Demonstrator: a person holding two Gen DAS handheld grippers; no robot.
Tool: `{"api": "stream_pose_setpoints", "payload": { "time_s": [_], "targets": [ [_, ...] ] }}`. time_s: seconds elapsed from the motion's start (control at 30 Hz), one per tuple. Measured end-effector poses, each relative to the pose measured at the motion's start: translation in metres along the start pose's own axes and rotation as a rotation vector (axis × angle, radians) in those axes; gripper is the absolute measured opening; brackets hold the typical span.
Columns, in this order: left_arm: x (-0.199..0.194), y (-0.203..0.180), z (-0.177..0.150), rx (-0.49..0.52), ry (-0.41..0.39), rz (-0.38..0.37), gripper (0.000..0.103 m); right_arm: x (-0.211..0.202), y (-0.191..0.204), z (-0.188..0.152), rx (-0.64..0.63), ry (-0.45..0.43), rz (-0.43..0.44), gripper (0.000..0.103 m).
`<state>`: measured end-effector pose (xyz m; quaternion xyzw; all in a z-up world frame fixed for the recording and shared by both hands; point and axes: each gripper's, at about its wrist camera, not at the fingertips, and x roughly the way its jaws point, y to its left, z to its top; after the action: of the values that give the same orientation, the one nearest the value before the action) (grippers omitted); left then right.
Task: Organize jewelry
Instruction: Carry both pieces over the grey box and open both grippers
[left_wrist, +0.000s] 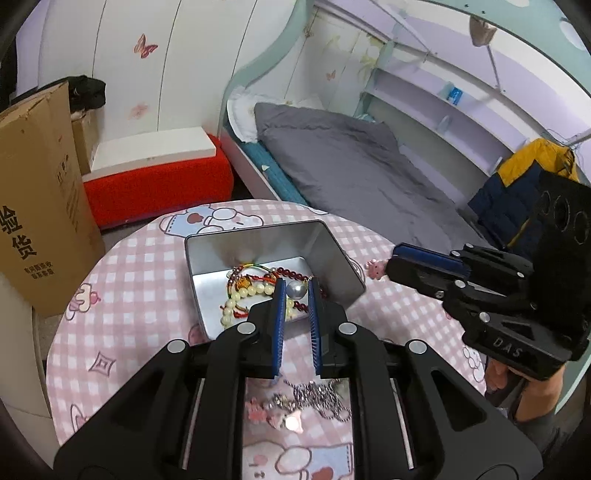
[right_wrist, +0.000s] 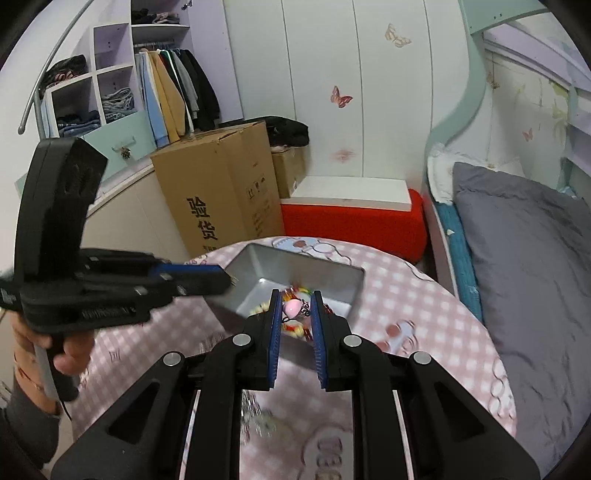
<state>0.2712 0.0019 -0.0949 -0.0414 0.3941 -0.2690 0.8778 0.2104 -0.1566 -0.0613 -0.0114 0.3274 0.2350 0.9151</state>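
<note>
A silver metal tin (left_wrist: 328, 251) stands on the round pink checked table (left_wrist: 147, 280) and holds bead bracelets (left_wrist: 243, 291). My left gripper (left_wrist: 296, 290) is shut on a grey pearl piece (left_wrist: 297, 289) just above the tin's near side. My right gripper (right_wrist: 294, 309) is shut on a pink charm (right_wrist: 293, 307) with a small chain, over the tin (right_wrist: 258, 266). In the left wrist view the right gripper (left_wrist: 391, 264) shows at the tin's right with the pink charm (left_wrist: 376, 268) at its tips. Silver chains and pink pieces (left_wrist: 306, 402) lie on the table under my left gripper.
A cardboard box (left_wrist: 40, 206) stands left of the table. A red stool with a white top (left_wrist: 159, 173) is behind it. A bed with a grey quilt (left_wrist: 354, 170) runs along the right. A wardrobe with clothes (right_wrist: 122, 92) is at the far left.
</note>
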Motion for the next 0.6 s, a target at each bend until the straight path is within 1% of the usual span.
{"api": "stream_pose_setpoints", "payload": {
  "time_s": [0.17,0.3,0.53,0.6],
  "targets": [
    [0.022,0.008,0.002,-0.022,0.044,0.008,0.012,0.030,-0.006,0.002,0.020,0.050,0.017,0.014],
    [0.032,0.011,0.001,-0.042,0.074,0.000,0.012,0.043,-0.008,-0.003,0.041,0.075,0.024,0.014],
    [0.039,0.019,-0.001,-0.078,0.108,-0.008,0.013,0.048,-0.017,-0.013,0.092,0.090,0.033,0.015],
    [0.038,0.020,-0.001,-0.088,0.111,-0.013,0.016,0.045,-0.018,-0.016,0.104,0.088,0.039,0.016]
  ]
}}
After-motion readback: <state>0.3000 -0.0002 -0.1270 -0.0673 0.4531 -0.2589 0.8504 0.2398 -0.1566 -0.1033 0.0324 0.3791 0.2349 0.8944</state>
